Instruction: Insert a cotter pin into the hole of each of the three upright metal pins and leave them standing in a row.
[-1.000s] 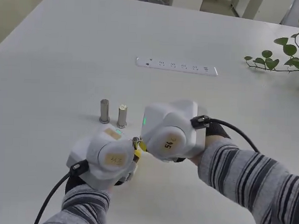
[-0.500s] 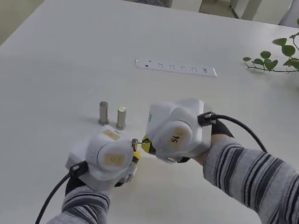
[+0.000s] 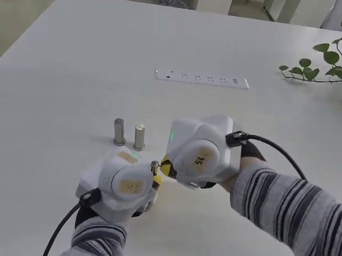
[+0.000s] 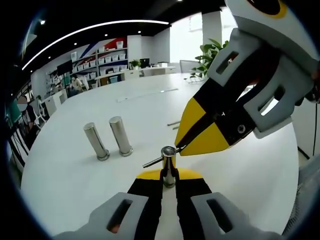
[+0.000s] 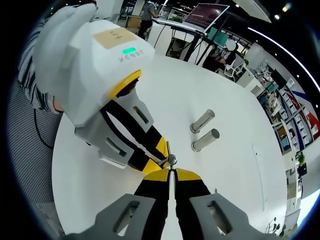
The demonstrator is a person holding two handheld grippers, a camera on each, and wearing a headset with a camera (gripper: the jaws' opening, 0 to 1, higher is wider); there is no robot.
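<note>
Saw the left gripper (image 4: 169, 176) with its jaws clamped on the lower shaft of a metal pin (image 4: 169, 159), held upright over the white table (image 4: 75, 180). Could not tell whether the pin's foot touched the surface.

Found the right gripper (image 4: 181, 148) reaching in from the right in the left gripper view. Noted its yellow tips drawn together at the head of that metal pin and pinched on a cotter pin (image 4: 154, 161). Noted the cotter pin's thin leg poking out of the far side of the metal pin, roughly level.

In the right gripper view, met the same joint along the jaws: narrow tips together at the bottom, the round pin top just beyond them, the left gripper slanting in from the upper left.

In the head view, placed both grippers close together on the person's side of the table, tips all but touching. Counted a first standing pin (image 3: 119, 131) and a second standing pin (image 3: 139, 137) upright side by side, just beyond the left gripper and apart from both. Spotted a white power strip (image 3: 201, 78) lying well beyond them, and a potted plant (image 3: 327, 61) at the far right edge.
</note>
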